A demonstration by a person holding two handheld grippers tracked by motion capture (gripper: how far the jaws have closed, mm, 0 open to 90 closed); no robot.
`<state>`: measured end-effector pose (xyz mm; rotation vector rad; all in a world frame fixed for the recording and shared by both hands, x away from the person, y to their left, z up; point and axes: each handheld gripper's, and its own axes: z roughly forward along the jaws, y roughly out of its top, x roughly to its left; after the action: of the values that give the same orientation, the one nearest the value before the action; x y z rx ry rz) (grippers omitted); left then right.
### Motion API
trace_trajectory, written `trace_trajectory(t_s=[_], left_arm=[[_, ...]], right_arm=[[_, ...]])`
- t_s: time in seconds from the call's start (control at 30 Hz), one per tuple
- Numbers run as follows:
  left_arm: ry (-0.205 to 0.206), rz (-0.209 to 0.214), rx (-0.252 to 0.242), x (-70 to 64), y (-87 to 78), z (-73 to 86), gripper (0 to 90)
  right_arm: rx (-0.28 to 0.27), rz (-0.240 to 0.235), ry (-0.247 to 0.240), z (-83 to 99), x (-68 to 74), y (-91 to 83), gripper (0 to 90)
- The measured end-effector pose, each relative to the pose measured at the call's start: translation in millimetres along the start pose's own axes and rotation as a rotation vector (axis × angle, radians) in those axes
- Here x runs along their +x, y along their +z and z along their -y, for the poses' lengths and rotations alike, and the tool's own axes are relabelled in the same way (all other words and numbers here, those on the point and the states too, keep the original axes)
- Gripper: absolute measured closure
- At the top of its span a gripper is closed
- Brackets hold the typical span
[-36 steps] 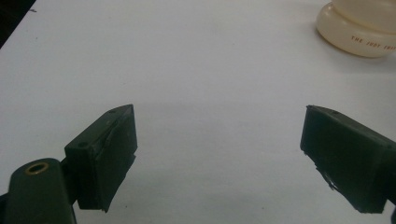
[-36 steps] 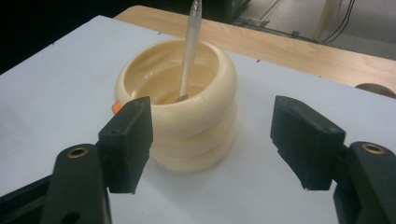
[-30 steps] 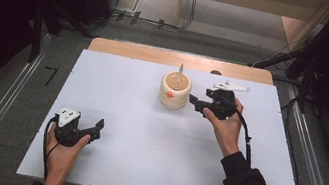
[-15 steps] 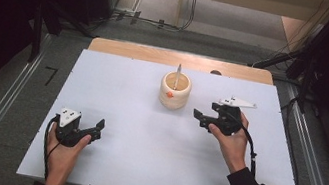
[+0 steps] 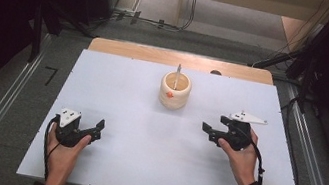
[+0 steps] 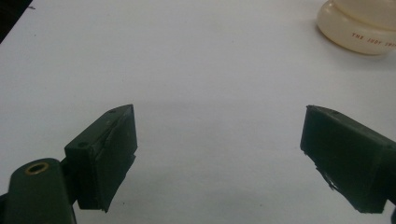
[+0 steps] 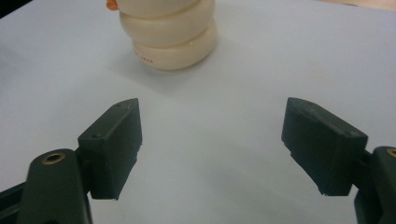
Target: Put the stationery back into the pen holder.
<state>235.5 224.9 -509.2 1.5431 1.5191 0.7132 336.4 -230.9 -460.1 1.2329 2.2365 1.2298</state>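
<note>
Cream ribbed ceramic cup [image 5: 174,92], holding a thin stick, stands mid-tabletop [image 5: 139,169] beyond both wide-open, empty tools, right [image 5: 210,129] and left [image 5: 100,126]; probably rigid, smooth, breakable, best gripped across its ribbed waist.

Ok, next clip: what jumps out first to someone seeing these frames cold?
The cream ribbed holder stands alone toward the far middle of the white table, with a thin stick poking up from it and a small orange spot on its front. Nearer the person, the left gripper and the right gripper rest low over the table, jaws wide apart and holding nothing.
</note>
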Motion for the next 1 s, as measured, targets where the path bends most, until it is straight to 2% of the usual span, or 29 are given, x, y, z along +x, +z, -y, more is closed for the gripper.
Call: trace_trajectory(t_s=[0.4, 1.0], left_arm=[[0.001, -0.003, 0.000, -0.5, -1.2, 0.1, 11.5], [0.006, -0.002, -0.004, -2.4, -2.9, 0.0, 11.6]], right_arm=[[0.001, 0.044, 0.024, 18.7, -16.1, -16.7, 18.9], [-0.001, 0.105, 0.054, 40.2, -30.6, -46.7, 18.9]])
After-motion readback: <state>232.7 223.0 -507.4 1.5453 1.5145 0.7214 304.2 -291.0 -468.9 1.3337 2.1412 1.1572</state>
